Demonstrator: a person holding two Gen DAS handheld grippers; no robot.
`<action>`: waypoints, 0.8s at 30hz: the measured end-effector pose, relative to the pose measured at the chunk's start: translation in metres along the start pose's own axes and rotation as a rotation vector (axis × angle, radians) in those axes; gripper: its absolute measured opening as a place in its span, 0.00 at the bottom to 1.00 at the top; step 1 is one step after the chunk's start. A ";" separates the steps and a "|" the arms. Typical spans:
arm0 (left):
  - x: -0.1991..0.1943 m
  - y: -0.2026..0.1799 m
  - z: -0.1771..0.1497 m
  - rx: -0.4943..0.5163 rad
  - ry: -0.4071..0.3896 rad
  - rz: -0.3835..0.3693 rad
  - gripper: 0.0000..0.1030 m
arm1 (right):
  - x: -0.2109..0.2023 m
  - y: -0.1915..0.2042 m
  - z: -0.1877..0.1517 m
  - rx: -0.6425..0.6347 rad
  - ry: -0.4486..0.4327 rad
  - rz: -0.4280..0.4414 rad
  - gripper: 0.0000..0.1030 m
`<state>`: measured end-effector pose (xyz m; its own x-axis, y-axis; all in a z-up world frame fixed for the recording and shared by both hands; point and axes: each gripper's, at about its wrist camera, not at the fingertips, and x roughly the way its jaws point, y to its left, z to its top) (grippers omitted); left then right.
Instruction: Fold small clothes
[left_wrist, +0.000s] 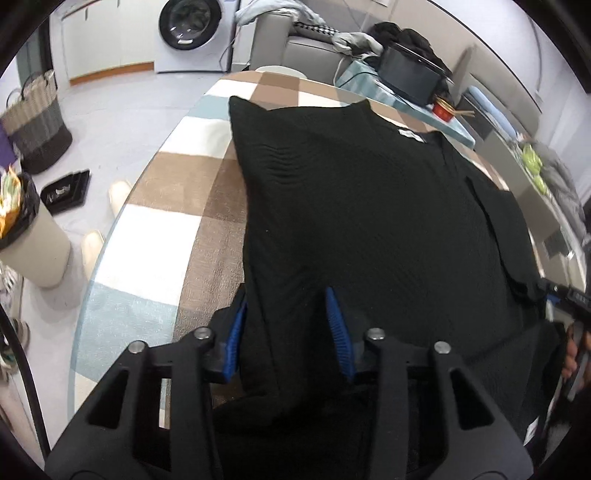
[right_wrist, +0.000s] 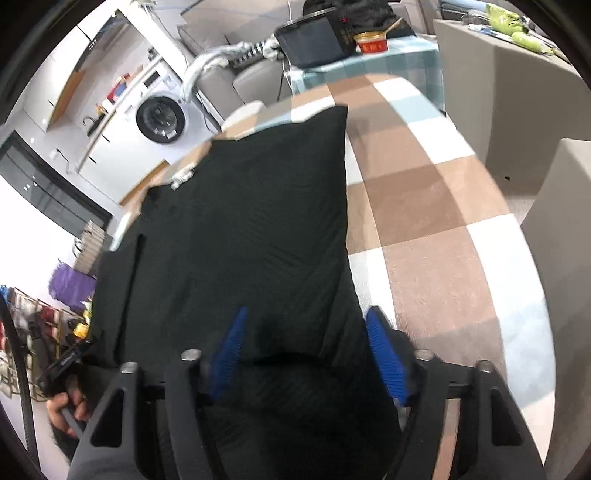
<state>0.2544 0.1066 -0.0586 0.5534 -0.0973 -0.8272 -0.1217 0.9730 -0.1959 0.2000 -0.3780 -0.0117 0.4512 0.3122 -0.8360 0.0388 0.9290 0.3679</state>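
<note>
A black knit garment (left_wrist: 362, 206) lies spread on the checked tablecloth (left_wrist: 166, 206), its white neck label (left_wrist: 410, 134) at the far side. My left gripper (left_wrist: 286, 310) is open, its blue pads either side of the garment's near left edge. My right gripper (right_wrist: 306, 332) is open too, straddling the garment's (right_wrist: 240, 229) near right edge over the cloth (right_wrist: 424, 206). The garment's near hem drapes over both gripper bodies. The right gripper also shows at the left wrist view's right edge (left_wrist: 565, 295).
A round glass-topped table (left_wrist: 92, 302) carries the cloth. A washing machine (left_wrist: 190, 26), woven basket (left_wrist: 37, 122) and bin (left_wrist: 26, 236) stand on the floor to the left. A black box (left_wrist: 410, 75) and red tub (left_wrist: 443, 109) sit behind the table. Grey furniture (right_wrist: 517, 92) stands right.
</note>
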 end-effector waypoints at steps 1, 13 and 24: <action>0.000 -0.002 0.000 0.008 -0.002 0.001 0.29 | 0.000 0.004 -0.001 -0.031 -0.008 -0.003 0.47; 0.015 -0.019 0.031 0.022 -0.031 -0.024 0.10 | 0.007 0.014 0.008 -0.106 -0.029 -0.025 0.15; 0.021 -0.031 0.044 0.031 -0.069 0.035 0.19 | -0.005 0.013 0.011 -0.053 -0.034 -0.073 0.39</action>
<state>0.3057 0.0840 -0.0465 0.6046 -0.0500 -0.7949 -0.1170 0.9816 -0.1507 0.2075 -0.3697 0.0019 0.4788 0.2374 -0.8452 0.0254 0.9586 0.2836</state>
